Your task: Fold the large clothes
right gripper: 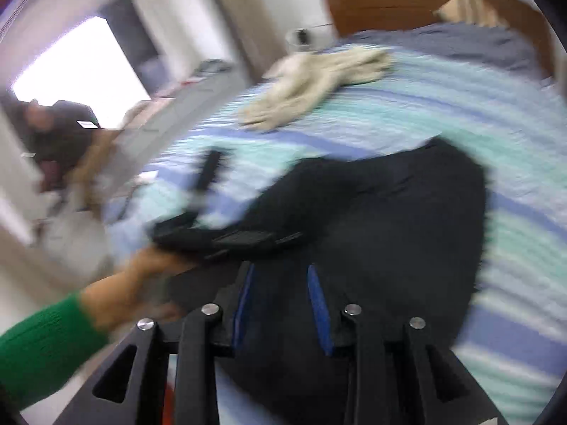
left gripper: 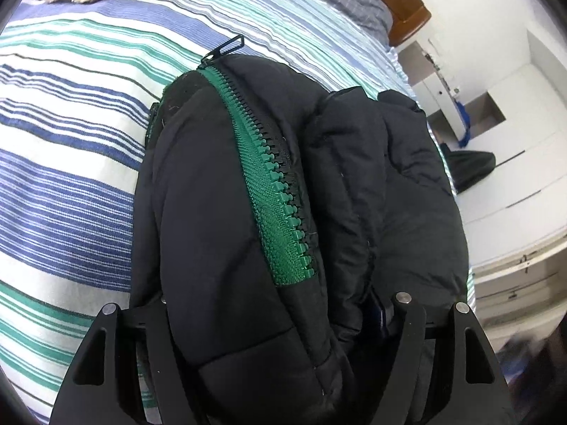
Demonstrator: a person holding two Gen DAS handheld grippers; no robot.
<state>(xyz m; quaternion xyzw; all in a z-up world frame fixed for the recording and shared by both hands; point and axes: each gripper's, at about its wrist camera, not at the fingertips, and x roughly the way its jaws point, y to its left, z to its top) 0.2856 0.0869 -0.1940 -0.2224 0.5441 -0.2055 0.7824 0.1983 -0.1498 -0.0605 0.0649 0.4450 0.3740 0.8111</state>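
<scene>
Black jacket point(left gripper: 276, 212) bunched between jaws; green zipper point(left gripper: 269, 177); striped bedsheet point(left gripper: 71, 141)

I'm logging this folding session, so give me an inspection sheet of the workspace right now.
Surface: striped bedsheet on a bed with a wooden headboard.
Job's things: black jacket with green zipper, bunched on the sheet.
Clutter: cream fleece garment near the pillow end.
Grippers: left gripper jaws closed around the jacket's bulk; right gripper jaws apart over the jacket, view blurred.
Cables: nothing seen.
Surroundings: white cabinets, a bright window.
</scene>
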